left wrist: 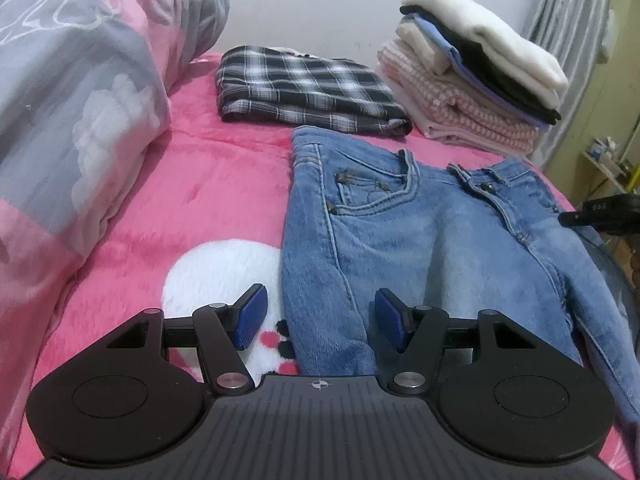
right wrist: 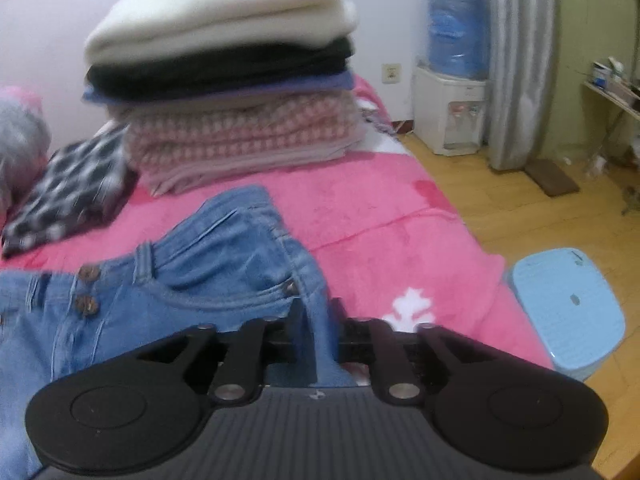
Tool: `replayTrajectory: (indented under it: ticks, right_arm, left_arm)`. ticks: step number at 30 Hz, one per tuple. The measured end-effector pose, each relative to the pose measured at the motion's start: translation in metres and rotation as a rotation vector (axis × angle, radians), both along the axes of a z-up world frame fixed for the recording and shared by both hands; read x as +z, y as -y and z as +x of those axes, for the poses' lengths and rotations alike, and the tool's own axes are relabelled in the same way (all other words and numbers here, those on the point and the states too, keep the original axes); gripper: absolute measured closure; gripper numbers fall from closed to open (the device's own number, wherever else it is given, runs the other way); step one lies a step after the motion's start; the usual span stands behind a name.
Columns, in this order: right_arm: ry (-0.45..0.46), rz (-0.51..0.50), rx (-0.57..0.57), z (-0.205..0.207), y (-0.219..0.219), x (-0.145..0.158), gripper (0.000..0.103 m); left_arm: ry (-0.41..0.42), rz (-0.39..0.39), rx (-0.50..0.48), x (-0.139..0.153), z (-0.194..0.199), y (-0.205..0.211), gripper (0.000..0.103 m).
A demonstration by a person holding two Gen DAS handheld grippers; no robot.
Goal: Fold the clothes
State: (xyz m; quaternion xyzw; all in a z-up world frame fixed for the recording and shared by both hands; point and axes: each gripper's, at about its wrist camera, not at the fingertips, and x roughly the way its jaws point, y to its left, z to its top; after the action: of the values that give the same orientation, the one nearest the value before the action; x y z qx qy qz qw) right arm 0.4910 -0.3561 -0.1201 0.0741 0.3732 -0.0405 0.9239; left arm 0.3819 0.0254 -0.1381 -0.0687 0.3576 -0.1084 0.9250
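Left wrist view: we start nearest the lens and work outward.
Left gripper: we see its jaws standing wide, with 2 blue pads apart and nothing pinched between them.
Under the left gripper: we find the left edge of the jeans in the gap, with the left pad over the white patch of the pink blanket.
Jeans, left view: we see them lying flat on the blanket, waistband away from us, front pocket and rivets facing up.
Left side: we see a grey and pink quilt bunched up beside the jeans, well apart from them.
Farther back: we see a folded plaid garment just past the waistband, and a stack of folded clothes to its right by the wall.
Right edge: we see a dark object over the jeans, too cut off for us to name.
Right wrist view, right gripper: we see its jaws narrow, closed on a raised fold at the side seam of the jeans.
Jeans, right view: we see the waistband lifted and rumpled near the grip, with 2 buttons on the fly to the left.
Beyond the jeans: we see the stack of folded clothes, white on top, then black, blue and pink knit, with the plaid garment to its left.
Floor: we see a light blue stool beside the bed and a water dispenser at the far wall.
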Motion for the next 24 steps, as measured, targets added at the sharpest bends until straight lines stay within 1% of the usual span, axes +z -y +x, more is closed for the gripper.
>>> replayTrajectory:
  ticks: [1, 3, 7, 9, 12, 14, 16, 19, 20, 21, 24]
  right_arm:
    - [0.010, 0.004, -0.025, -0.002, 0.004, 0.005, 0.060]
    - [0.056, 0.035, -0.086, -0.014, 0.019, 0.017, 0.059]
    - [0.112, 0.185, -0.142, -0.050, 0.049, 0.038, 0.059]
    - [0.130, 0.277, -0.159, -0.073, 0.062, 0.048, 0.059]
    - [0.156, 0.435, -0.142, -0.121, 0.074, 0.067, 0.059]
    - [0.174, 0.503, -0.093, -0.156, 0.073, 0.083, 0.059]
    - [0.184, 0.588, -0.013, -0.190, 0.065, 0.098, 0.059]
    - [0.166, 0.787, 0.148, -0.225, 0.046, 0.101, 0.059]
    - [0.160, 0.830, 0.202, -0.231, 0.036, 0.100, 0.059]
    - [0.156, 0.847, 0.254, -0.235, 0.023, 0.098, 0.059]
    - [0.103, 0.821, 0.362, -0.234, -0.021, 0.093, 0.059]
  left_arm:
    - [0.000, -0.004, 0.001, 0.000, 0.000, 0.000, 0.043]
    - [-0.006, -0.016, 0.002, 0.001, 0.001, -0.002, 0.043]
    - [-0.034, -0.063, 0.014, 0.006, 0.003, -0.009, 0.043]
    - [-0.051, -0.082, 0.020, 0.010, 0.001, -0.015, 0.043]
    - [-0.080, -0.100, 0.022, 0.018, -0.006, -0.025, 0.043]
    - [-0.096, -0.109, 0.018, 0.025, -0.014, -0.033, 0.043]
    - [-0.109, -0.117, 0.000, 0.031, -0.021, -0.040, 0.043]
    - [-0.168, -0.125, -0.033, 0.029, -0.040, -0.047, 0.043]
    - [-0.190, -0.128, -0.044, 0.028, -0.046, -0.049, 0.043]
    - [-0.211, -0.130, -0.055, 0.028, -0.053, -0.051, 0.043]
    - [-0.271, -0.170, -0.089, 0.031, -0.088, -0.060, 0.043]
